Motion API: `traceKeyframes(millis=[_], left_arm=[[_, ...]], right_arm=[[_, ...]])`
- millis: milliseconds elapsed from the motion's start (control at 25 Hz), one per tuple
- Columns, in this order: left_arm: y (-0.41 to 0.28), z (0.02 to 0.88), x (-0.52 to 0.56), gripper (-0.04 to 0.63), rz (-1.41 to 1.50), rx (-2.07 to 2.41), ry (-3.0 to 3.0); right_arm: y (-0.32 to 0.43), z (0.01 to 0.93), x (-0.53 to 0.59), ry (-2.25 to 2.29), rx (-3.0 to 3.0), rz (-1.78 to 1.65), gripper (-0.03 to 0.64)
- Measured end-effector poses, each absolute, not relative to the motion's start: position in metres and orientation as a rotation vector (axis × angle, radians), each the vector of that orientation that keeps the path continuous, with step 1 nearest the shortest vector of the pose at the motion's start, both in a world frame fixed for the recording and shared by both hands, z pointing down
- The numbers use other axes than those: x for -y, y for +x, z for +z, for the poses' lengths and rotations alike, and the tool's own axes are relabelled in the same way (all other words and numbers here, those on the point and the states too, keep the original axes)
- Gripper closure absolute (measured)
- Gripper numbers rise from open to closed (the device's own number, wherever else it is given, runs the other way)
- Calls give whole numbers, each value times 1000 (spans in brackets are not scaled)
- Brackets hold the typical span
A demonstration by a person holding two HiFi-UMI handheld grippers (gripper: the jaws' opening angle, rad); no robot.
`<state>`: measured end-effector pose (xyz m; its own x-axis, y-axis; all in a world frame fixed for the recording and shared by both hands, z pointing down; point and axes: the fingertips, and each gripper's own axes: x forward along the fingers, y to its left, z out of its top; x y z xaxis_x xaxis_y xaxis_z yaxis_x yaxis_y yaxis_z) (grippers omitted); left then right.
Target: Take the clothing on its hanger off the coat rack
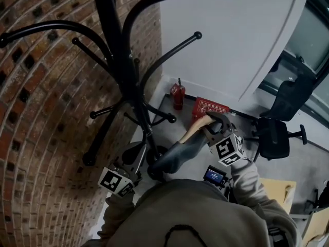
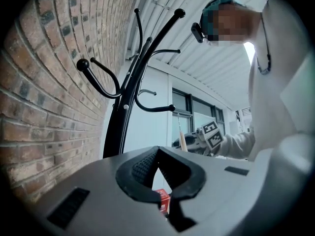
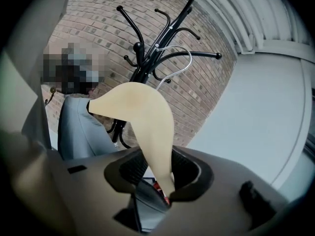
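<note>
**A:** Where is the clothing?

**B:** The grey garment (image 1: 172,158) hangs on a pale wooden hanger (image 1: 193,131), low and to the right of the black metal coat rack (image 1: 124,60). It is near the foot of the pole and apart from all the curved arms.

**A:** What holds it?

**B:** The right gripper (image 1: 212,123). Its jaws are clamped on one arm of the hanger, which runs up from between the pads, and the garment drapes off the other end toward the rack.

**A:** And the other tool?

**B:** The left gripper (image 1: 134,158) sits low on the near left side of the rack's pole. Its jaws are closed together, with nothing between them.

**A:** Anything else around the rack?

**B:** A brick wall (image 1: 41,112) runs just behind it on the left. Beyond its foot, by the white wall, a red fire extinguisher (image 1: 177,95) stands beside a flat red box (image 1: 209,108). A black office chair (image 1: 275,133) stands well off to the right.
</note>
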<state>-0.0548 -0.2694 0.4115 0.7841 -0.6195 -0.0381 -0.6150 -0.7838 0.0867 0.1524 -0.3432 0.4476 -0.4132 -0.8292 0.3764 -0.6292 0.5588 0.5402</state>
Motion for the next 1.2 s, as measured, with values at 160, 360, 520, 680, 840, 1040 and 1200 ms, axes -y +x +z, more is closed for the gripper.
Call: traceKeyframes(millis=[160, 360, 520, 680, 840, 1040, 1200], left_arm=[[-58, 417, 272, 589, -76, 996, 2894], [-63, 422, 276, 589, -69, 989, 2886], [-67, 419, 280, 589, -89, 995, 2886], [-67, 417, 283, 589, -100, 989, 2889], [-66, 419, 283, 589, -94, 985, 2897], [-63, 419, 283, 589, -87, 972, 2902], [-64, 416, 282, 589, -94, 971, 2896]], right_arm=[[160, 453, 346, 1225, 2158, -392, 483], [167, 454, 355, 1293, 2124, -388, 488], [166, 456, 360, 1291, 2128, -363, 488], [162, 452, 361, 1287, 2133, -369, 488], [163, 451, 363, 1298, 2122, -367, 488], [163, 449, 363, 1315, 2113, -373, 487], [163, 448, 363, 1318, 2104, -372, 488]])
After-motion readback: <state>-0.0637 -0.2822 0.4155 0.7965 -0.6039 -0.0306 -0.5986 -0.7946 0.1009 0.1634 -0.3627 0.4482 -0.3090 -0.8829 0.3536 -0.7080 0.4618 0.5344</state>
